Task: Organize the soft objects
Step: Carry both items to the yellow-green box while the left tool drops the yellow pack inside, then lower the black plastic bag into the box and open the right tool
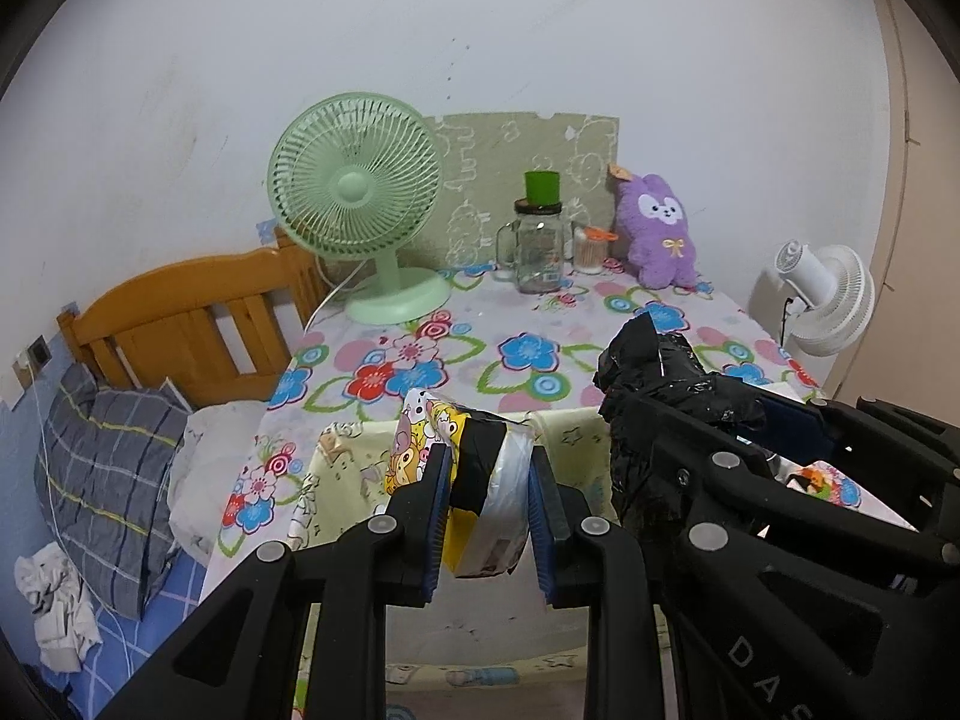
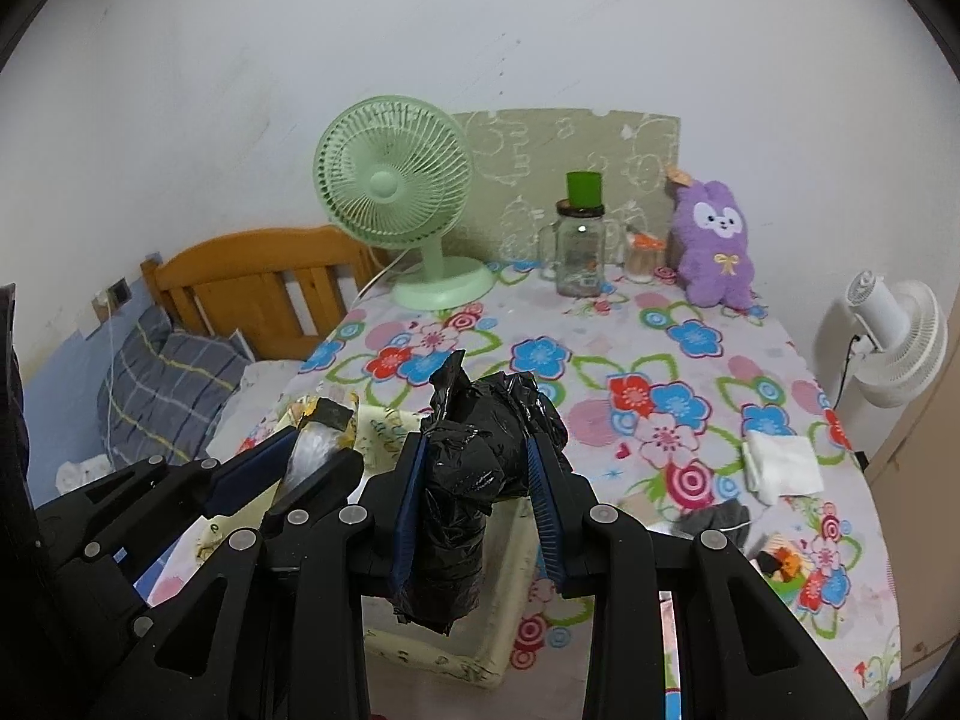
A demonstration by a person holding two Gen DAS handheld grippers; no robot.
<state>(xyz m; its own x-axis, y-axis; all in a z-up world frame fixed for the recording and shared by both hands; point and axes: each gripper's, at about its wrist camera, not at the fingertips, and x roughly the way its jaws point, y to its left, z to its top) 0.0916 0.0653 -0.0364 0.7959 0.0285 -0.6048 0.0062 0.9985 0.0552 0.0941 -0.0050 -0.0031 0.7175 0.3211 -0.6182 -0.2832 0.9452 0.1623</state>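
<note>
My left gripper (image 1: 489,457) is shut on a soft pack with cartoon print and yellow, black and white wrapping (image 1: 474,480). My right gripper (image 2: 478,450) is shut on a crumpled roll of black plastic bags (image 2: 474,468). Both are held side by side over a pale yellow fabric box (image 2: 432,654) at the near left corner of the flowered table (image 2: 600,324). A purple plush rabbit (image 2: 717,246) sits at the back right of the table. A folded white cloth (image 2: 780,468) and a grey sock (image 2: 717,519) lie at the near right.
A green desk fan (image 2: 396,192), a glass jar with a green cup on top (image 2: 579,246) and a small toothpick holder (image 2: 642,255) stand at the back. A white fan (image 2: 894,342) is off the right edge. A bed with a wooden headboard (image 1: 192,324) and a plaid pillow (image 1: 108,480) lies left.
</note>
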